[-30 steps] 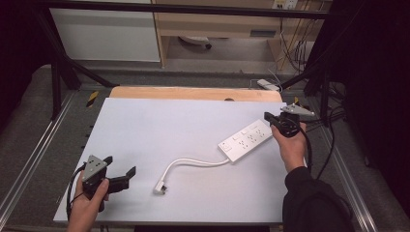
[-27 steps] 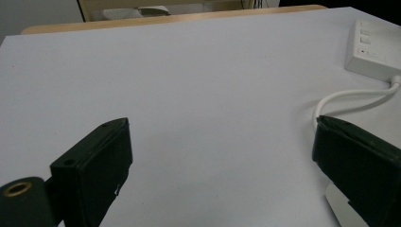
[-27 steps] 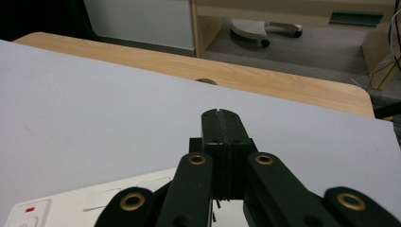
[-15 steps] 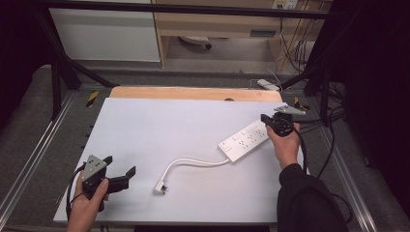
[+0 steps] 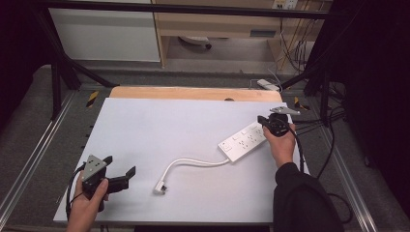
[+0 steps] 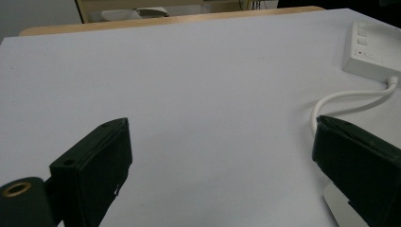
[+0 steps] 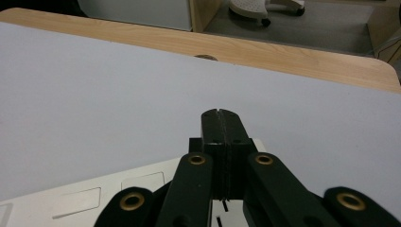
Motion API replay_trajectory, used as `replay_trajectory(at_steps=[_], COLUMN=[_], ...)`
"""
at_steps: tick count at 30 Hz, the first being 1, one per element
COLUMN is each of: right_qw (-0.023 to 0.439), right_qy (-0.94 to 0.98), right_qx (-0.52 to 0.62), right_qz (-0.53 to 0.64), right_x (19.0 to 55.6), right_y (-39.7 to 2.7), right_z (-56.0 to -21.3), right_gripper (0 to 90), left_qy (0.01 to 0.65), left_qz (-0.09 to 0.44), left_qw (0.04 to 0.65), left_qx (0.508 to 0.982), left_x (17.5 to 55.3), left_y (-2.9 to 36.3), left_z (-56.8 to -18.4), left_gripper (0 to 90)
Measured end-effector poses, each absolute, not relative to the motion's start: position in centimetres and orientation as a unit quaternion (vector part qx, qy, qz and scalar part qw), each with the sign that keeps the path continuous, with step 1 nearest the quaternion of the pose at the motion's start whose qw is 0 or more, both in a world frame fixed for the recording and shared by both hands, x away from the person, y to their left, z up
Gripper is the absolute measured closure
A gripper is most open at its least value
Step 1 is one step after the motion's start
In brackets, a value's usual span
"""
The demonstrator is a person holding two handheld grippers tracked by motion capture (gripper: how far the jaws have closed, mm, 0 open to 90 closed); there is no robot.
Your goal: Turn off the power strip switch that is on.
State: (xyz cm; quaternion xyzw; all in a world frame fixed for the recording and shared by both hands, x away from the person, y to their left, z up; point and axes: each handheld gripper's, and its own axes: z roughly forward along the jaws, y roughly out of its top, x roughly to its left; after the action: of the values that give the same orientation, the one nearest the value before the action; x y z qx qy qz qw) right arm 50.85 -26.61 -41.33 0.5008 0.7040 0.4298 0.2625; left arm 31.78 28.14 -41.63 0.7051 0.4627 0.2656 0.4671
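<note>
- A white rectangular plastic power strip (image 5: 244, 140) lies at an angle on the right half of a pale grey-white table top (image 5: 183, 130), its white cord (image 5: 193, 163) curling leftward to a white plug (image 5: 160, 186) near the table's middle front.
- A light wooden board edge (image 5: 188, 93) runs along the far side; a grey floor with black cables (image 5: 309, 121) surrounds the table.
- The right gripper (image 5: 267, 122), held in the person's hand, hovers over the strip's far end; in the right gripper view its black jaws are pressed together with nothing between them, above the strip (image 7: 94, 198).
- The left gripper (image 5: 118, 171) sits at the near left corner, well apart from the plug, jaws spread wide and empty.
</note>
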Motion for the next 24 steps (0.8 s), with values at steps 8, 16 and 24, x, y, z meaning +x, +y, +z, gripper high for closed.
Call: replay_trajectory(at_steps=[8,16,24], right_qw=[0.262,0.262,0.262], right_qy=[0.707,0.708,0.709], right_qx=[0.503,0.501,0.502], right_qz=[0.423,0.422,0.419], right_x=[51.0,51.1,51.3], right_y=[-26.5,-26.3,-26.1], right_z=[-41.7,-42.1,-42.4], right_gripper=[90.0,90.0,90.0], left_qy=[0.462,0.461,0.461], left_qz=[0.266,0.265,0.263], left_qw=[0.468,0.467,0.467], left_qx=[0.705,0.707,0.708], left_x=[31.8,31.8,31.8], left_y=[28.1,28.1,28.1], left_z=[-41.6,-41.6,-41.6], left_gripper=[5.7,5.7,5.8])
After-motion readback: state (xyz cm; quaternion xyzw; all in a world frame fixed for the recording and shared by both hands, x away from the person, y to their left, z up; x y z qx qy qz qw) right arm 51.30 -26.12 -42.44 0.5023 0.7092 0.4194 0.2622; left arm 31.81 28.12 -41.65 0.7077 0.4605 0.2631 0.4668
